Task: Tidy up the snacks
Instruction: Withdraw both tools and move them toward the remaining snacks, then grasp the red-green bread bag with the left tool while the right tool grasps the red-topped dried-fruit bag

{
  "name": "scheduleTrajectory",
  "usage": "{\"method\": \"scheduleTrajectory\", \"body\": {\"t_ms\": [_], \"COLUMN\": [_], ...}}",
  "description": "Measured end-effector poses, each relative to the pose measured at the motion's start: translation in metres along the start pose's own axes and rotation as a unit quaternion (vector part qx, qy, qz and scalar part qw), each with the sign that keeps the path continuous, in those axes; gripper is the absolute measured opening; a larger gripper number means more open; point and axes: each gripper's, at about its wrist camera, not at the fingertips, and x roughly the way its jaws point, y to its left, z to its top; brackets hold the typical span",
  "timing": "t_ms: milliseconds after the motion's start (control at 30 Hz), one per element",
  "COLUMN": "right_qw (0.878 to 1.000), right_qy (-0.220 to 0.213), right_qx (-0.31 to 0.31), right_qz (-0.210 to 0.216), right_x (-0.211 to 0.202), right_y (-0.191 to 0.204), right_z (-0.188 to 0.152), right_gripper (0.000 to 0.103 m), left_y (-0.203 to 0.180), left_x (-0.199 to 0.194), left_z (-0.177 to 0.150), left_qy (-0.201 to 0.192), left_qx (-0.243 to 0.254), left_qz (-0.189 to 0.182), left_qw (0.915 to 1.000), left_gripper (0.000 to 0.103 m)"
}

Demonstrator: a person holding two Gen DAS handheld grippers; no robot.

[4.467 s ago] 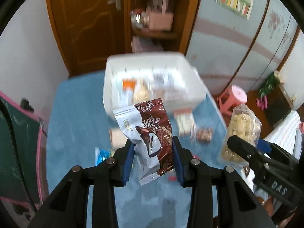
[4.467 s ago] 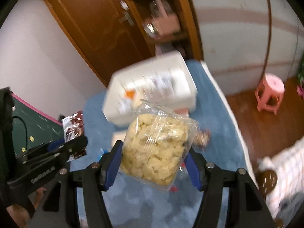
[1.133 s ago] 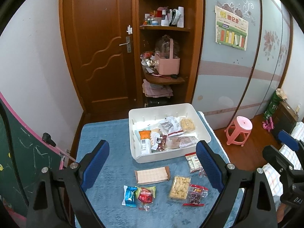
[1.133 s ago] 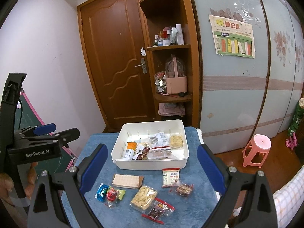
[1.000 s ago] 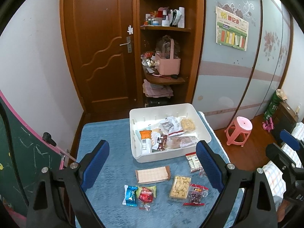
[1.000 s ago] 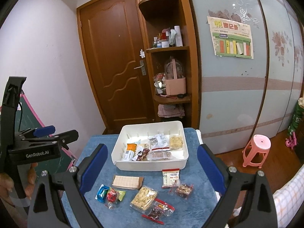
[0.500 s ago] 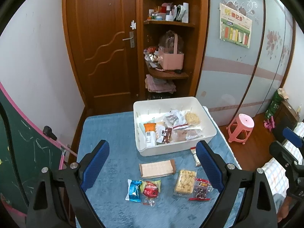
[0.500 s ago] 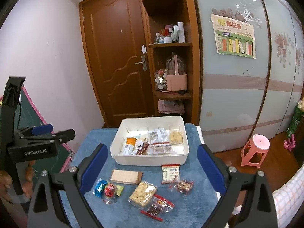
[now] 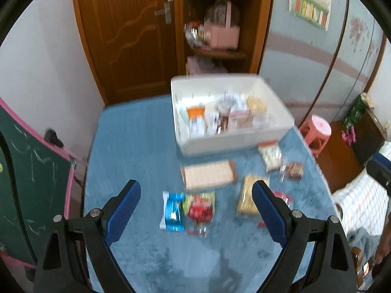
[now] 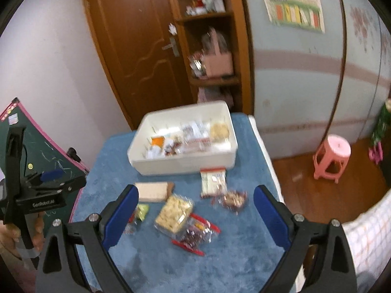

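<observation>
inside the white bin (image 9: 234, 141) lie several mixed snack packets (image 9: 220, 118).

A bin (image 9: 234, 144) holding several packets is set at the far side of the table (image 9: 136, 151). Loose snack packets (image 10: 174, 211) are spread before it (some touching or overlapping), with a flat wafer pack (image 9: 209, 174) nearest its front wall.

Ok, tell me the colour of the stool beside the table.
Pink. The stool shows best in the right wrist view.
</observation>
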Motion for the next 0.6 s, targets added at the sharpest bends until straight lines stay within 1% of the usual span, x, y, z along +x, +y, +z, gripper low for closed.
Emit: {"method": "scheduleTrajectory", "body": {"t_ms": [133, 233, 400, 500, 600], "right_qw": [0.998, 0.995, 0.987, 0.982, 0.978], "right_qy": [0.053, 0.092, 0.156, 0.178, 0.198], "right_qx": [0.011, 0.018, 0.045, 0.056, 0.066], "right_qz": [-0.017, -0.022, -0.013, -0.008, -0.009], "right_x": [0.032, 0.057, 0.095, 0.113, 0.13], "right_y": [-0.013, -0.017, -0.021, -0.02, -0.019], "right_z": [-0.023, -0.045, -0.079, -0.09, -0.098], "right_gripper": [0.096, 0.096, 0.096, 0.096, 0.096], "left_y": [0.007, 0.008, 0.003, 0.0, -0.003], "left_x": [0.042, 0.072, 0.11, 0.128, 0.148], "left_z": [-0.028, -0.048, -0.063, -0.063, -0.058], "left_qy": [0.059, 0.091, 0.113, 0.121, 0.134], "left_qx": [-0.004, -0.006, 0.003, 0.009, 0.013], "left_qz": [-0.007, -0.006, -0.011, -0.021, -0.034], "left_qw": [0.9982, 0.9959, 0.9935, 0.9924, 0.9903], "left_gripper": [0.092, 0.092, 0.092, 0.085, 0.07]}}
